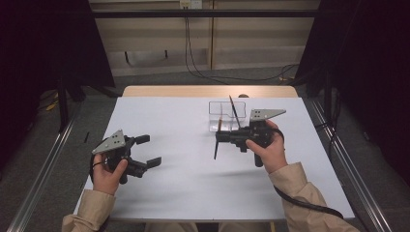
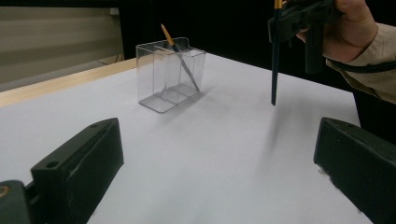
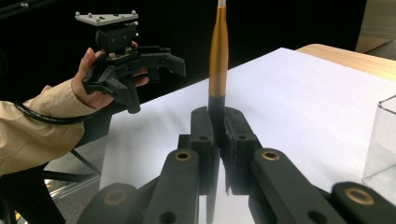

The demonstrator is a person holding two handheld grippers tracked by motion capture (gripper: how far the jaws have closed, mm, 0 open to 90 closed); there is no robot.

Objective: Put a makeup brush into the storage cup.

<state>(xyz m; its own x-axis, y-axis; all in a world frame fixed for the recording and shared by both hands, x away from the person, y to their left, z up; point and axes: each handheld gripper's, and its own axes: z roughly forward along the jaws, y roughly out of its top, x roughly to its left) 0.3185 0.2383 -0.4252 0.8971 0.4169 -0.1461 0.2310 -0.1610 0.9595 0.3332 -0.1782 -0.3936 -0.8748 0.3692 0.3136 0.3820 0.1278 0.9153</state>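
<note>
My right gripper (image 1: 220,137) is shut on a slim dark brush with an orange band (image 1: 217,141), holding it nearly upright above the white table (image 1: 183,193). In the right gripper view the jaws pinch its dark shaft and the orange part of the brush (image 3: 218,56) rises above them. Just behind stands a clear plastic holder (image 1: 227,116) with a second brush (image 1: 235,110) leaning in it. My left gripper (image 1: 147,151) hovers open at the table's left with nothing between its jaws. The left gripper view shows the holder (image 2: 170,77) and the held brush (image 2: 274,60) ahead.
The table's wooden far edge (image 1: 208,91) lies behind the holder. Dark curtains and metal rails (image 1: 48,159) flank the table, and cables (image 1: 232,77) trail on the floor beyond. Bare white surface lies between the two grippers.
</note>
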